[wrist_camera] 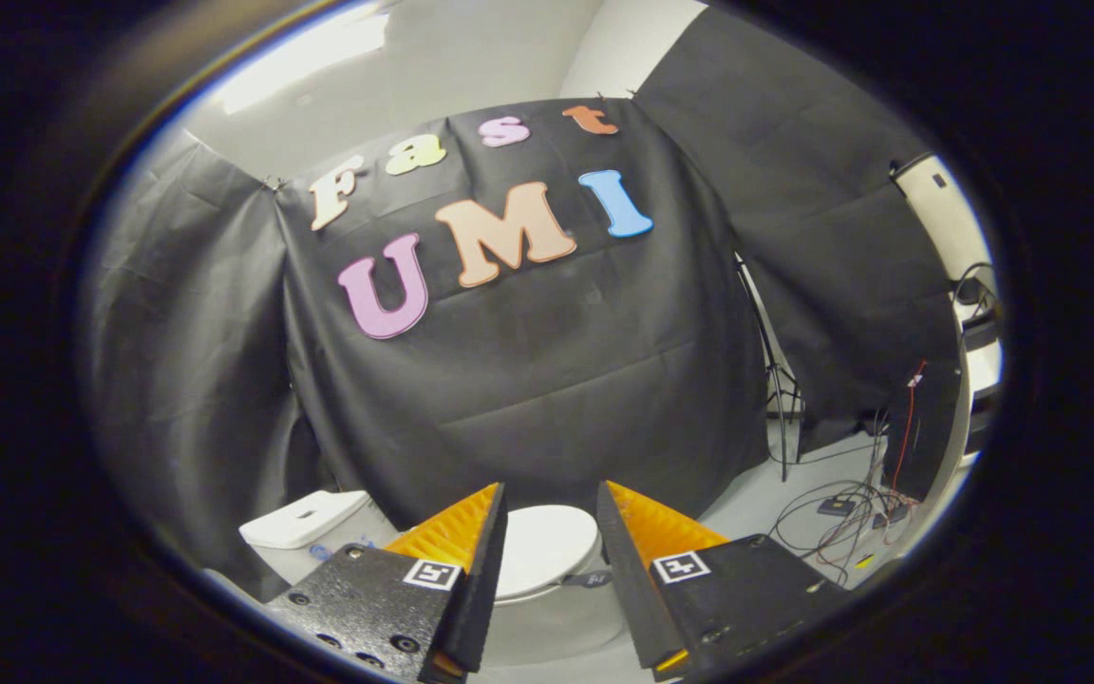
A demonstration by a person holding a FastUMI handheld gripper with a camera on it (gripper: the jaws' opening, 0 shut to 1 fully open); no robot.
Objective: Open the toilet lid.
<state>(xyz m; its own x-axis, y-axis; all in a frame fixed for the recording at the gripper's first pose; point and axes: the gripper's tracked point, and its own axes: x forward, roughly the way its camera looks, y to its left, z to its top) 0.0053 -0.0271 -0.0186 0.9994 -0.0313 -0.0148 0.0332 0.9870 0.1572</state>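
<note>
While the gripper hangs in the air with its two fingers spread apart and nothing between them, the toilet lid shows through the gap, below and just beyond the fingertips. Both fingers are clear of it, and neither touches anything. The lid is white, rounded and lies flat, closed down over the toilet bowl, whose pale side curves away beneath it between the fingers. Its long axis seems to run from about ten o'clock, where the cistern stands, toward about four o'clock, so the rounded front of the lid points to the four o'clock side; the fingers hide both ends, so this is not certain. A small dark fitting sits at the lid's rim by the inner edge of the right-hand finger.

At ten o'clock from the lid, the cistern is a white box with a flat top, half hidden by the left-hand finger. Behind toilet and cistern hangs the black cloth wall, draped in folds down to the floor. Out at three o'clock from the lid, well apart from it, loose cables lie tangled on the pale floor, near a thin stand leg and a dark upright box with red wiring.
</note>
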